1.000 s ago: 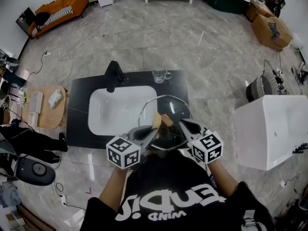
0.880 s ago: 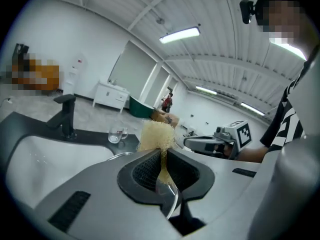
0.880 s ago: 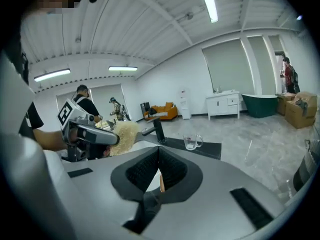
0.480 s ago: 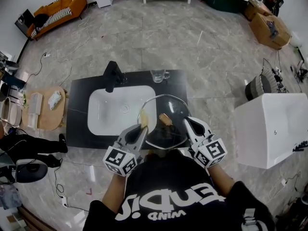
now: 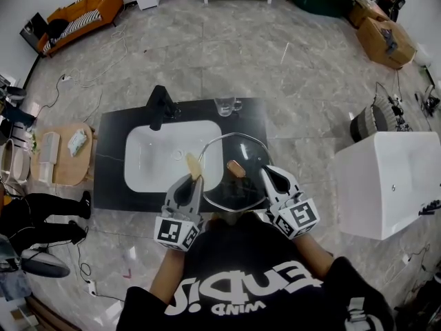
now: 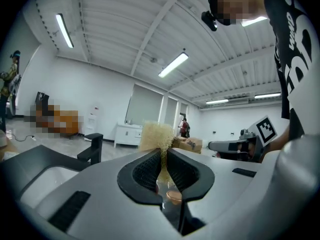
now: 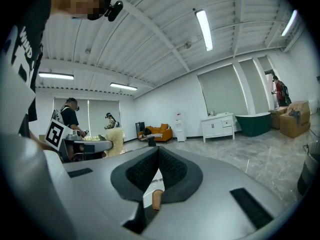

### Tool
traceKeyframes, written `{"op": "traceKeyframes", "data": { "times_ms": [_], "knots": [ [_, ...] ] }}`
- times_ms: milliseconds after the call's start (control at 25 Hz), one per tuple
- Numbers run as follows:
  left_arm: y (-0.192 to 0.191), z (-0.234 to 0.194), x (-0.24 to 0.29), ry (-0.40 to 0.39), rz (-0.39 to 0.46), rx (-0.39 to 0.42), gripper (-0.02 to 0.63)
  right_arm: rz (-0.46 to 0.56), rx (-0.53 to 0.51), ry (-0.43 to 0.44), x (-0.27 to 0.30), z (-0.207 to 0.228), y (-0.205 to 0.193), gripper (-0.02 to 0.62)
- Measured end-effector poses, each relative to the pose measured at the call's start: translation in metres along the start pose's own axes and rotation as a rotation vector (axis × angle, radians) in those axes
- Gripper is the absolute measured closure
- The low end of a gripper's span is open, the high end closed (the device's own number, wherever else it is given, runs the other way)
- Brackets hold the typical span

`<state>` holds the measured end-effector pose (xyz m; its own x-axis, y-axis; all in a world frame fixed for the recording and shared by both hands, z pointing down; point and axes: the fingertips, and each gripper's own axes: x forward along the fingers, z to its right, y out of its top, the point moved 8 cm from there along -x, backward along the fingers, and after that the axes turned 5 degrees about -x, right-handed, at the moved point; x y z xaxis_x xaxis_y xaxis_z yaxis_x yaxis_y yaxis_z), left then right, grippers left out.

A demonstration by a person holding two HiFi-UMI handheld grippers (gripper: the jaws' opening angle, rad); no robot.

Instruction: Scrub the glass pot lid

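So here's where I'm at. The right gripper [image 5: 266, 176] is clamped tight on the near right rim of the glass pot lid [image 5: 244, 188]. That's basically my vise: it holds the lid up, tilted, over the right end of the black counter [image 5: 114, 185]. The lid's left edge hangs over the sink [image 5: 155, 158], so I reckon the drips go in the basin. The brown knob [image 5: 236, 169] faces up toward me.

The left gripper [image 5: 193, 180] is pinched shut on a pale yellow fibrous scrubber [image 5: 193, 165], which sticks out past the jaw tips so the soft bit meets the glass first. Right now the scrubber sits just at the lid's left rim. Honestly I can't tell if it's touching or a hair off.

Around it: the black faucet [image 5: 160, 107] is at the back left of the sink and a clear glass cup [image 5: 227, 105] stands at the back of the counter. Both are well apart from the lid, so nothing really blocks a stroke. The knob is the one bump I'd have to work around. My guess is the bigger risk is the thin rim slipping if I push too hard.
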<state>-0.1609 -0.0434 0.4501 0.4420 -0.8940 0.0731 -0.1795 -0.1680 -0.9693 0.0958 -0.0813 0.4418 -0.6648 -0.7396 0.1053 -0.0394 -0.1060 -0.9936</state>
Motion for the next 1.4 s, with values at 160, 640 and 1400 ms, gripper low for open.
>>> {"op": "traceKeyframes", "data": {
  "times_ms": [160, 640, 1400],
  "knots": [
    [-0.001, -0.001, 0.0, 0.01, 0.006, 0.005, 0.561, -0.006, -0.012, -0.007, 0.0, 0.0, -0.002, 0.583],
    [-0.004, -0.002, 0.004, 0.0, -0.035, 0.002, 0.561, -0.016, -0.044, -0.002, 0.004, 0.002, -0.001, 0.583],
    [-0.008, -0.009, 0.006, 0.012, -0.061, -0.021, 0.561, -0.039, -0.063, 0.017, 0.01, 0.004, -0.005, 0.583]
  ]
}}
